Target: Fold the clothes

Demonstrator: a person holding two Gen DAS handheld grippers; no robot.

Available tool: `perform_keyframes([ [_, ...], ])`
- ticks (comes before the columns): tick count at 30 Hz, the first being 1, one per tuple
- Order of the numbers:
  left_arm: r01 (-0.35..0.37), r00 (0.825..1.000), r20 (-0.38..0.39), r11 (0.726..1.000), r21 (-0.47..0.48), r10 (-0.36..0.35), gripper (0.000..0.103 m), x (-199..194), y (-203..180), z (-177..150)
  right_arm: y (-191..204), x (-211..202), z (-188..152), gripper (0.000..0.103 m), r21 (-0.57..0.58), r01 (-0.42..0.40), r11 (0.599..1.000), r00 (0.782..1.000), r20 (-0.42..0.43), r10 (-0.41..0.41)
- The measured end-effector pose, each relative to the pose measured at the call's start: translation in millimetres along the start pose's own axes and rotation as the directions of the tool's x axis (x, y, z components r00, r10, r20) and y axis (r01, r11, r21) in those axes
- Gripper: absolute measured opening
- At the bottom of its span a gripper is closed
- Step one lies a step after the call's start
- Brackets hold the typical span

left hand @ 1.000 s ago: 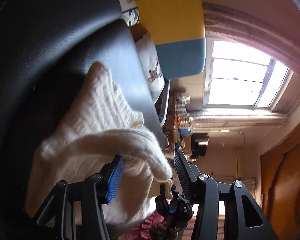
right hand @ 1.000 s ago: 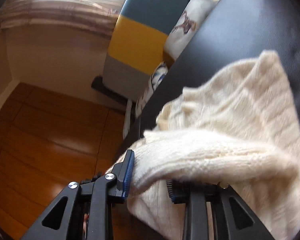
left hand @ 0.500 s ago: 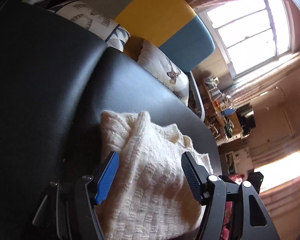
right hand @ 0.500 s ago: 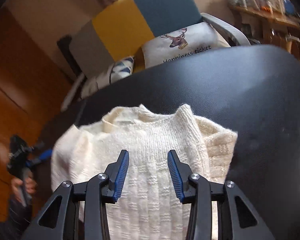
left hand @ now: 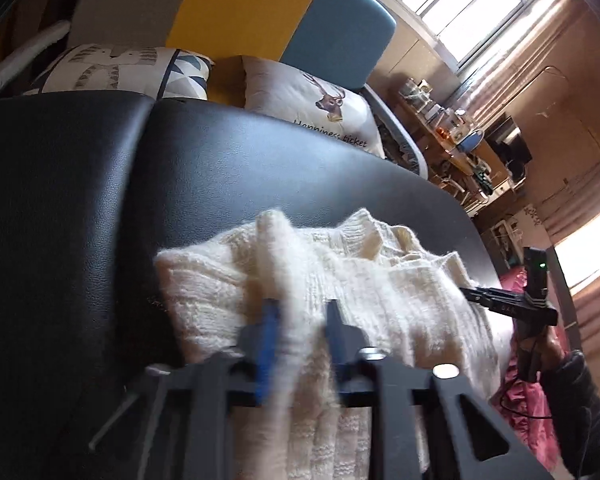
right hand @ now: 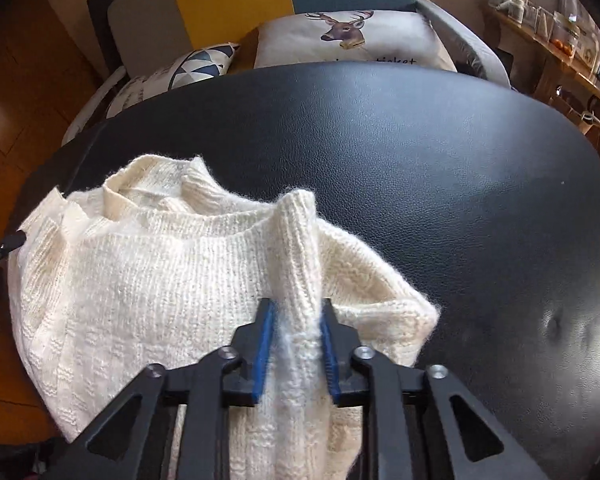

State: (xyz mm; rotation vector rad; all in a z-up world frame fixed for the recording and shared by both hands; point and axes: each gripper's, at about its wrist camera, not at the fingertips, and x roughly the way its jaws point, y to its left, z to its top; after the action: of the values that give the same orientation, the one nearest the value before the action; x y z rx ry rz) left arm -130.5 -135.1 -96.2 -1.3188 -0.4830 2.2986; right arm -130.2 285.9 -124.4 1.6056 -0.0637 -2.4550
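A cream knitted sweater (right hand: pixel 148 280) lies bunched on a black leather surface (right hand: pixel 440 168), near its front edge. The right gripper (right hand: pixel 296 344) has just closed its jaws — a raised ridge of the knit is pinched between the blue pads (right hand: pixel 264 348), standing up ahead of them while the rest of the garment spreads out to the left. The left gripper (left hand: pixel 300 344) has likewise just closed, clamped on a fold of the same sweater (left hand: pixel 380 292); that fold is blurred where it runs between the fingers. Beyond the black surface sit a deer-print cushion (right hand: pixel 352 36) and a yellow-and-blue chair back (left hand: pixel 284 20) — well apart from the garment.
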Motion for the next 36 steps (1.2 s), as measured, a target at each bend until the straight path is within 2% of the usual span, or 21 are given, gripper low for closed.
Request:
perform_keyframes([
  [2, 0.06, 0.994, 0.088, 0.998, -0.033, -0.057, 0.006, -25.5, 0.3, -6.1, 11.5, -20.9, -3.0, 0.007, -0.055, 0.066, 0.996, 0.997, 0.053, -0.064],
  [4, 0.107, 0.98, 0.175, 0.993, -0.052, -0.097, 0.006, -54.0, 1.2, -11.6, 15.8, -54.7, -8.1, 0.006, -0.061, 0.108, 0.992, 0.983, 0.158, -0.097],
  [6, 0.093, 0.977, 0.197, 0.994, -0.059, -0.08, 0.006, -59.4, 5.0, -10.9, 12.0, -64.0, -7.6, 0.006, -0.052, 0.188, 0.981, 0.964, 0.198, -0.174],
  [9, 0.025, 0.989, 0.145, 0.996, -0.088, -0.012, 0.006, -36.2, 13.9, -3.5, -9.8, -35.6, -8.8, 0.006, 0.016, 0.213, 0.977, 0.969, 0.127, -0.213],
  [12, -0.08, 0.994, 0.069, 0.99, -0.12, 0.089, 0.007, -5.0, 22.9, -2.3, -22.2, -3.5, -17.7, 0.007, 0.081, 0.18, 0.98, 0.98, 0.07, -0.185],
  [14, -0.09, 0.994, 0.054, 0.986, -0.141, 0.098, 0.009, 0.1, 26.9, -3.6, -25.7, -3.5, -20.1, 0.009, 0.112, 0.155, 0.982, 0.983, 0.084, -0.165],
  [16, -0.101, 0.991, 0.069, 0.985, -0.143, 0.112, 0.014, -4.6, 26.5, -3.0, -28.6, -9.6, -21.4, 0.021, 0.131, 0.139, 0.982, 0.983, 0.104, -0.153],
  [18, -0.125, 0.982, 0.124, 0.985, -0.12, 0.139, 0.019, -21.2, 20.3, 0.2, -22.9, -30.0, -19.6, 0.024, 0.108, 0.2, 0.974, 0.962, 0.165, -0.216],
  [19, -0.127, 0.979, 0.148, 0.987, -0.094, 0.14, 0.029, -30.4, 14.8, 2.6, -19.4, -40.8, -18.6, 0.024, 0.096, 0.235, 0.967, 0.948, 0.199, -0.25],
  [20, -0.104, 0.98, 0.162, 0.993, -0.058, 0.113, 0.044, -37.5, 8.0, 5.5, -13.3, -52.2, -17.1, 0.025, 0.076, 0.232, 0.97, 0.94, 0.237, -0.244],
  [21, -0.062, 0.985, 0.16, 0.998, -0.011, 0.063, 0.051, -40.9, -1.5, 7.9, -6.5, -63.8, -15.4, 0.028, 0.054, 0.218, 0.975, 0.934, 0.277, -0.224],
  [22, -0.034, 0.988, 0.151, 0.999, 0.042, 0.027, 0.056, -41.5, -12.6, 10.7, 2.5, -69.1, -11.6, 0.028, 0.024, 0.161, 0.987, 0.944, 0.29, -0.161],
  [23, -0.026, 0.99, 0.138, 0.994, 0.105, 0.011, 0.056, -38.0, -26.3, 12.2, 12.0, -72.6, -7.1, 0.03, -0.008, 0.09, 0.996, 0.953, 0.292, -0.084],
  [25, -0.028, 0.997, 0.073, 0.969, 0.245, 0.01, 0.056, -17.6, -56.5, 12.9, 35.6, -62.6, 6.9, 0.032, -0.079, -0.019, 0.997, 0.975, 0.221, 0.036],
  [27, -0.042, 0.999, -0.012, 0.93, 0.365, 0.05, 0.056, 13.2, -82.5, 9.8, 56.9, -41.2, 16.2, 0.033, -0.129, -0.047, 0.991, 0.988, 0.143, 0.065],
  [29, -0.058, 0.989, -0.094, 0.896, 0.44, 0.11, 0.056, 45.1, -96.9, 4.9, 77.6, -19.3, 24.6, 0.033, -0.176, -0.07, 0.982, 0.994, 0.066, 0.083],
  [31, -0.086, 0.973, -0.152, 0.882, 0.463, 0.175, 0.056, 73.1, -97.8, 1.2, 80.7, -4.0, 24.2, 0.033, -0.182, -0.071, 0.981, 0.997, 0.027, 0.078],
  [33, -0.105, 0.963, -0.179, 0.89, 0.443, 0.203, 0.055, 89.2, -90.8, -1.1, 81.5, 10.4, 22.6, 0.034, -0.183, -0.069, 0.981, 0.998, -0.006, 0.069],
  [34, -0.099, 0.965, -0.178, 0.9, 0.425, 0.191, 0.05, 91.6, -86.8, -2.8, 81.9, 17.6, 21.8, 0.035, -0.183, -0.068, 0.981, 0.998, -0.022, 0.065],
  [35, -0.097, 0.97, -0.168, 0.91, 0.404, 0.177, 0.038, 90.7, -83.6, -3.7, 82.3, 24.8, 21.1, 0.035, -0.184, -0.067, 0.981, 0.997, -0.039, 0.061],
  [36, -0.091, 0.974, -0.158, 0.922, 0.376, 0.161, 0.03, 88.5, -80.1, -4.5, 83.6, 26.1, 18.2, 0.035, -0.201, -0.066, 0.977, 0.998, -0.035, 0.06],
])
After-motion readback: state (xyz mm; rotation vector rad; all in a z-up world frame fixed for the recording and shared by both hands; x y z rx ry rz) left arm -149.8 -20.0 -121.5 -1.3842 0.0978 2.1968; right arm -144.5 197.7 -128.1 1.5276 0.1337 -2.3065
